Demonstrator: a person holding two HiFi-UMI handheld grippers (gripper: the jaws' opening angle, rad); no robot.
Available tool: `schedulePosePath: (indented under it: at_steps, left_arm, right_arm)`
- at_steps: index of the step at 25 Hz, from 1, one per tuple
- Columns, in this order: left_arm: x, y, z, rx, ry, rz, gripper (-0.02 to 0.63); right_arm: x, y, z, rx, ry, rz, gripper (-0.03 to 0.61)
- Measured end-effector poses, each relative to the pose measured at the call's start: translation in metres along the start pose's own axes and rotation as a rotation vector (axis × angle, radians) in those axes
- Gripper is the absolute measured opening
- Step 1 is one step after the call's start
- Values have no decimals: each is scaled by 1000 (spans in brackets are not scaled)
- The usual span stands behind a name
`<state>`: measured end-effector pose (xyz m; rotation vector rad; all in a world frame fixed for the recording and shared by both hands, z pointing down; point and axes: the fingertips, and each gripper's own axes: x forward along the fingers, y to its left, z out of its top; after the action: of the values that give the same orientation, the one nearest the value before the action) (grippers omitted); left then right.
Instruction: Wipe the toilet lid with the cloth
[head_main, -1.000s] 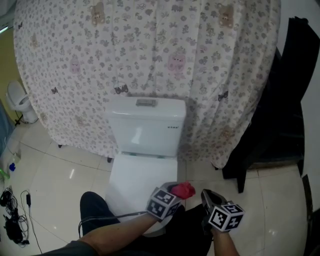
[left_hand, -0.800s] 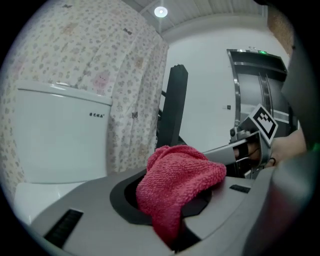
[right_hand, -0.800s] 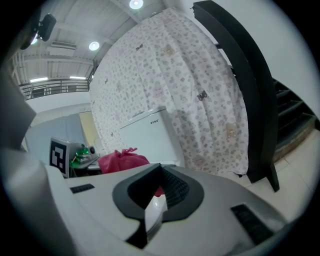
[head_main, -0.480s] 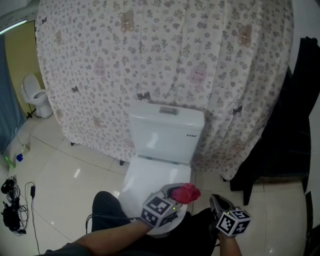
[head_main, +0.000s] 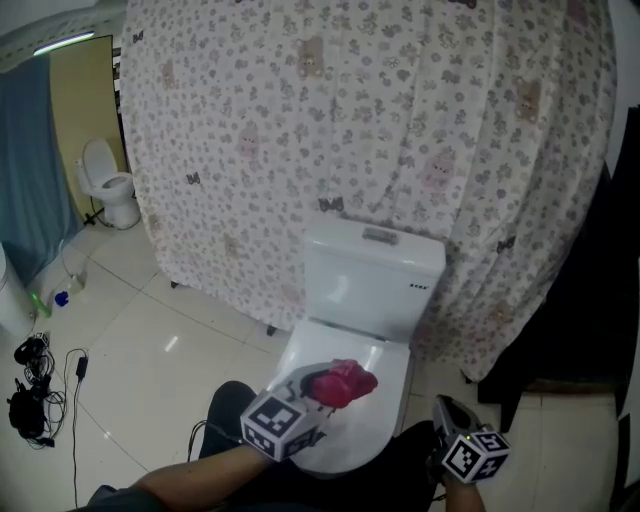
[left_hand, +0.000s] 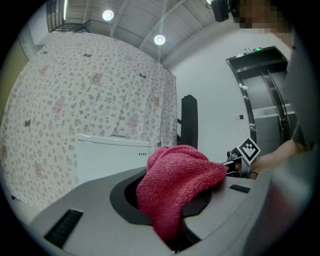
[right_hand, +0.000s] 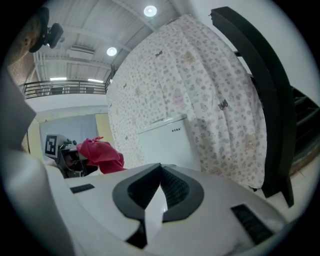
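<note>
The left gripper (head_main: 312, 392) is clamped on the cloth (head_main: 341, 381), a crumpled pink-red towel that bulges up and out from between its jaws and droops over their front. The cloth hangs over the near left part of the toilet lid (head_main: 375, 425), which lies closed and white; whether the cloth touches the lid cannot be told. The right gripper (right_hand: 159, 174) has its jaws together with nothing between them, and sits off the near right corner of the toilet, apart from the lid. Each gripper is held by a hand, with a forearm running back from the left one past the toilet's near left side. Behind the lid stands the toilet's white tank (head_main: 372, 272), with a flush button on top. Just behind the tank hangs a pale flowered curtain (head_main: 350, 120) that spreads wide to both sides of the toilet. To the toilet's right is a dark object (head_main: 590, 300) by the curtain's edge. Far to the toilet's left, across the glossy tiled floor (head_main: 150, 340), stands a second toilet (head_main: 108, 185), and nearer on that side lies a bundle of black cables (head_main: 30, 400).
</note>
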<state>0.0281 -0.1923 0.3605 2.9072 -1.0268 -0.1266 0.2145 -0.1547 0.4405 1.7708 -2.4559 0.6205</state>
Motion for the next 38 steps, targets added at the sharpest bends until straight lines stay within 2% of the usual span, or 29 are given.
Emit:
schedulePosePath:
  at_steps: [3,7,13,20,25,38]
  left_arm:
    - [-20,14,9,11,-24,19,77]
    - [-45,32,13,50,-64,48,77]
    - [-81,59,20,63,-109,104,77]
    - [-106,84,26,78,-151,154,77]
    - [-114,103,21,89,-145,204,77]
    - [-116,104,6,83,-118,198,77]
  right_arm:
    - [4,5,5,-6,-33,14,5]
    - [10,16,3,-32,-23,36,5]
    - [20,39,1,-69,-21,102,5]
    - [25,50,-1,-128,-66,135,3]
    - [26,54,-1,-133,-66,144,3]
    - [22,65,-9,-168,-45,167,2]
